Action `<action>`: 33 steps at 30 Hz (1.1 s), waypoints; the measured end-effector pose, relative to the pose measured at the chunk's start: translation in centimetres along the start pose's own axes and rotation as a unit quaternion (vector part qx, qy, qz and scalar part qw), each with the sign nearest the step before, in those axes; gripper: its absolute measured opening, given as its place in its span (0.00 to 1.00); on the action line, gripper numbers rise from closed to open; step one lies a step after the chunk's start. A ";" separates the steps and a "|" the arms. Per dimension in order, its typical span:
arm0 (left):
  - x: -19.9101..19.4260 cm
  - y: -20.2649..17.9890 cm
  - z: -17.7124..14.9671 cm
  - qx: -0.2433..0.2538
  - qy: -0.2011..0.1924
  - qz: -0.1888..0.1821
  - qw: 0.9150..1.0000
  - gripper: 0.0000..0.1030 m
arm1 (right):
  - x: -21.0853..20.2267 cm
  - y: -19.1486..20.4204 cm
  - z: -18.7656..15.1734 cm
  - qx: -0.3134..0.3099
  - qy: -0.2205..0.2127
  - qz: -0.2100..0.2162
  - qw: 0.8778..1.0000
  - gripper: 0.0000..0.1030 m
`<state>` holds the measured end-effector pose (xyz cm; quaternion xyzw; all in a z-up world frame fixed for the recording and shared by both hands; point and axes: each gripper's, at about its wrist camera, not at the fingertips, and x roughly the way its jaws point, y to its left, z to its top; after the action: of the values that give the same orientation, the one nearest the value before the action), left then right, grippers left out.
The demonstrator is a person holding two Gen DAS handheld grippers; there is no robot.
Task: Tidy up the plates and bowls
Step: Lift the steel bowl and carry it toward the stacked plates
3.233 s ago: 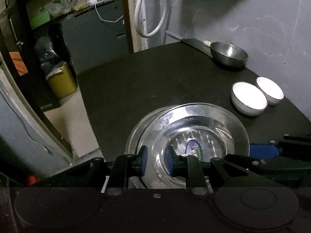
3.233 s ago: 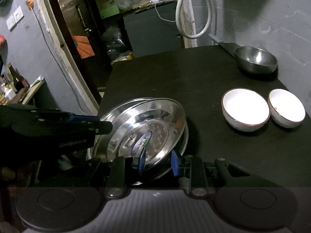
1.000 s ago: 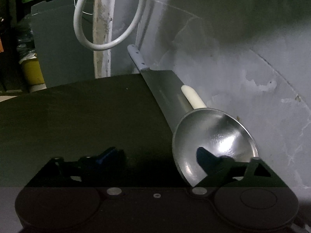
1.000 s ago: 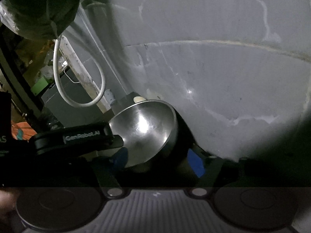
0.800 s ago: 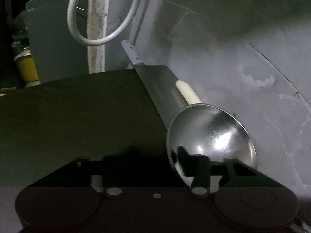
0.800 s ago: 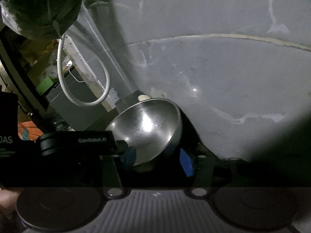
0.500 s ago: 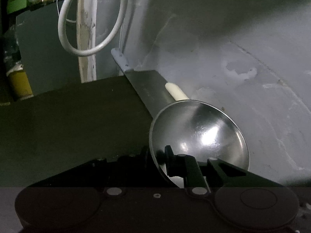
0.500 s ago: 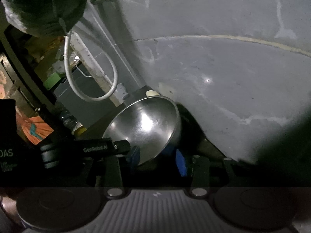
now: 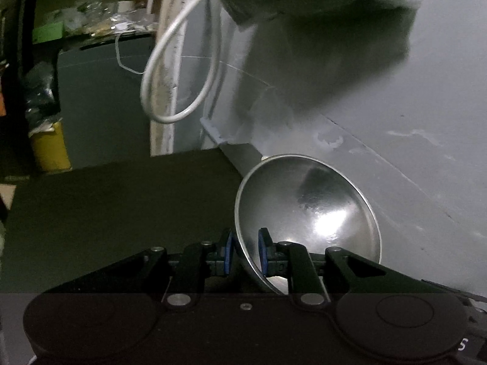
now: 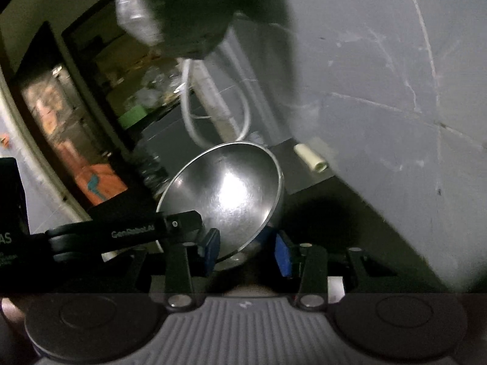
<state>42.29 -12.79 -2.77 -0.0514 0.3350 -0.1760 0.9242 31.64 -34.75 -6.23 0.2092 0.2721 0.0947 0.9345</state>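
Note:
A steel bowl hangs tilted above the black table, close to the grey wall. My left gripper is shut on its near rim, one blue pad inside and one outside. In the right wrist view the same steel bowl leans toward the left, and my right gripper is shut on its lower side and base. The left gripper's black fingers reach in from the left onto the rim. No plates or white bowls are in view.
The grey wall stands just behind the bowl. A grey metal strip and a cream cylinder lie along the table's back edge. A white hose loop hangs at the doorway; a yellow container sits beyond the table.
Both grippers closed on the steel bowl, the left on its rim, the right on its base. The bowl then rose off the table and tilted.

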 end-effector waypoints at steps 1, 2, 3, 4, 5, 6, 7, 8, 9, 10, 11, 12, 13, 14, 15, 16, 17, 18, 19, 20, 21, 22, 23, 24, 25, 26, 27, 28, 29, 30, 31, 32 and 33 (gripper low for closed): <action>-1.1 0.2 -0.6 -0.003 0.001 0.000 1.000 0.18 | -0.9 0.7 -0.6 -0.007 0.002 0.001 1.000 0.42; -2.4 0.4 -1.4 -0.006 0.001 -0.002 1.000 0.18 | -1.9 1.3 -1.2 -0.012 0.005 0.001 1.000 0.42; -3.5 0.6 -2.1 -0.008 0.002 -0.003 1.000 0.19 | -2.9 1.9 -1.9 -0.015 0.008 0.004 1.000 0.42; -4.7 0.8 -3.0 -0.008 0.002 -0.003 1.000 0.19 | -3.8 2.3 -2.5 -0.015 0.010 0.008 1.000 0.42; -6.1 1.0 -3.9 -0.010 0.002 -0.002 1.000 0.19 | -4.8 2.8 -3.3 -0.014 0.014 0.014 1.000 0.42; -7.5 1.2 -4.9 -0.014 0.003 -0.003 1.000 0.20 | -5.7 3.2 -4.1 -0.015 0.019 0.018 1.000 0.42; -8.8 1.4 -6.0 -0.020 0.004 -0.005 1.000 0.20 | -6.7 3.7 -5.0 -0.019 0.024 0.020 0.999 0.42; -10.0 1.6 -7.0 -0.025 0.008 -0.007 1.000 0.20 | -7.8 4.2 -6.0 -0.023 0.030 0.021 0.999 0.42; -11.0 1.9 -8.1 -0.028 0.013 -0.009 0.999 0.20 | -8.7 4.6 -6.9 -0.026 0.037 0.022 0.999 0.42; -12.2 2.1 -9.3 -0.030 0.019 -0.010 0.999 0.20 | -9.7 5.0 -7.9 -0.029 0.042 0.024 0.998 0.42; -13.2 2.3 -10.4 -0.032 0.025 -0.010 0.999 0.20 | -10.7 5.4 -8.8 -0.031 0.049 0.025 0.998 0.42; -14.2 2.5 -11.4 -0.033 0.032 -0.011 0.999 0.20 | -11.7 5.9 -9.9 -0.034 0.056 0.025 0.998 0.42; -15.1 2.7 -12.4 -0.034 0.038 -0.011 0.999 0.20 | -12.5 6.2 -10.8 -0.037 0.062 0.025 0.997 0.42; -16.0 2.9 -13.3 -0.036 0.044 -0.012 0.998 0.20 | -13.4 6.6 -11.7 -0.039 0.069 0.025 0.997 0.42; -16.8 3.0 -14.3 -0.042 0.051 -0.015 0.998 0.20 | -14.3 6.9 -12.6 -0.040 0.075 0.023 0.996 0.42; -17.4 3.1 -15.2 -0.047 0.058 -0.016 0.997 0.20 | -15.0 7.2 -13.4 -0.040 0.082 0.022 0.996 0.42; -18.0 3.1 -16.0 -0.049 0.065 -0.016 0.997 0.20 | -15.7 7.4 -14.2 -0.039 0.092 0.021 0.995 0.42; -18.6 3.1 -17.0 -0.048 0.074 -0.016 0.996 0.20 | -16.2 7.6 -14.9 -0.039 0.101 0.020 0.994 0.42; -19.2 3.1 -17.8 -0.048 0.081 -0.016 0.995 0.20 | -16.8 7.8 -15.6 -0.038 0.109 0.020 0.993 0.42; -19.7 3.2 -18.5 -0.049 0.088 -0.016 0.995 0.20 | -17.3 8.0 -16.3 -0.038 0.118 0.020 0.992 0.42; -20.2 3.2 -19.2 -0.050 0.095 -0.016 0.994 0.20 | -17.7 8.2 -16.9 -0.039 0.127 0.019 0.991 0.42; -20.7 3.3 -19.8 -0.049 0.102 -0.016 0.993 0.20 | -17.9 8.4 -17.4 -0.040 0.137 0.018 0.990 0.42; -21.1 3.3 -20.2 -0.049 0.107 -0.017 0.993 0.20 | -18.2 8.5 -18.0 -0.042 0.145 0.018 0.988 0.42; -21.7 3.4 -20.8 -0.050 0.114 -0.017 0.992 0.19 | -18.4 8.7 -18.4 -0.042 0.153 0.017 0.987 0.42; -21.8 3.4 -21.0 -0.051 0.118 -0.017 0.992 0.19 | -18.7 8.8 -18.8 -0.042 0.160 0.016 0.986 0.42; -22.1 3.5 -21.2 -0.052 0.122 -0.016 0.991 0.19 | -18.8 8.9 -19.2 -0.040 0.168 0.016 0.985 0.42; -22.4 3.5 -21.7 -0.051 0.125 -0.014 0.991 0.19 | -19.0 9.1 -19.6 -0.037 0.173 0.016 0.984 0.42; -22.8 3.5 -22.1 -0.050 0.128 -0.011 0.990 0.19 | -19.2 9.2 -20.0 -0.035 0.178 0.016 0.983 0.43; -23.0 3.5 -22.4 -0.049 0.130 -0.010 0.990 0.19 | -19.3 9.3 -20.3 -0.032 0.182 0.017 0.983 0.43; -23.3 3.6 -22.7 -0.050 0.132 -0.007 0.990 0.19 | -19.4 9.4 -20.6 -0.029 0.183 0.019 0.982 0.43; -23.6 3.7 -23.1 -0.051 0.134 -0.005 0.990 0.19 | -19.6 9.6 -20.9 -0.027 0.185 0.020 0.982 0.43; -23.8 3.8 -23.3 -0.052 0.135 -0.003 0.989 0.19 | -19.6 9.6 -20.9 -0.027 0.185 0.021 0.982 0.43; -24.1 4.0 -23.5 -0.053 0.136 -0.001 0.989 0.19 | -19.7 9.8 -21.0 -0.027 0.186 0.023 0.982 0.43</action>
<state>11.27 0.14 -7.27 -0.0765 0.4669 -0.1639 0.8656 3.10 -24.61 -8.74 0.1688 0.4336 0.1603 0.8705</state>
